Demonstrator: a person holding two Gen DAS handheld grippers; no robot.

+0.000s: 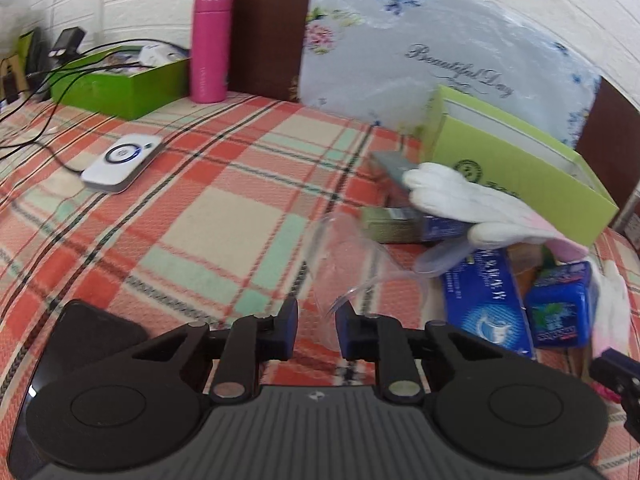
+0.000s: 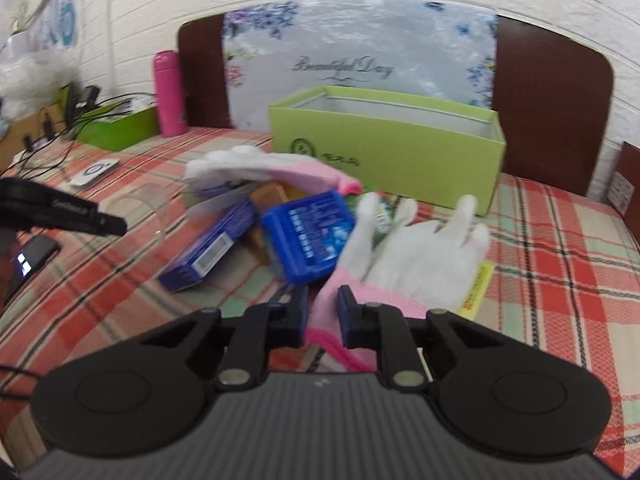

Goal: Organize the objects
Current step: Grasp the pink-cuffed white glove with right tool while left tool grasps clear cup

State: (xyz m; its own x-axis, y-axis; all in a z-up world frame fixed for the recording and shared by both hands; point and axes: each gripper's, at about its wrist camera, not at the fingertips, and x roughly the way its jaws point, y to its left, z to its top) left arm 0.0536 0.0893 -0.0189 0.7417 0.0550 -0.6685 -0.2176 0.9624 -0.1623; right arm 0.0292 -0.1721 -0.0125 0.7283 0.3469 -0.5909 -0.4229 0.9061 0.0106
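While a plaid blanket covers the whole work surface, the scene from largest to smallest reads:

Blanket (image 2: 560, 248): red, cream and green plaid, spread under everything.
Open green box (image 2: 384, 152): stands upright at the back of the blanket against a floral board, its lid off and white inside showing; the pile of items lies just in front of it.
Second green box (image 1: 120, 84): far left, with black cables running across it, beside a pink bottle (image 1: 210, 44) that stands upright.
Right gripper (image 2: 323, 316): its blue pads are pinched on the pink cuff of a white glove.
White glove (image 2: 420, 256): held at the cuff, fingers spread forward toward the open green box, lying over a yellow packet.
Left gripper (image 1: 317, 330): its pads sit close together around the rim of a clear plastic cup (image 1: 344, 256); whether they actually clamp it I cannot tell, since the plastic is see-through and blurred.
Other glove (image 1: 480, 204): white with a pink cuff, draped on top of the pile.
Long blue box (image 2: 212, 248): lies flat at the pile's left edge.
Blue gum box (image 2: 310, 236): tilted, touching the held glove's fingers.
White device (image 1: 122, 162): lies flat on the blanket, well apart from the pile, a cable attached.
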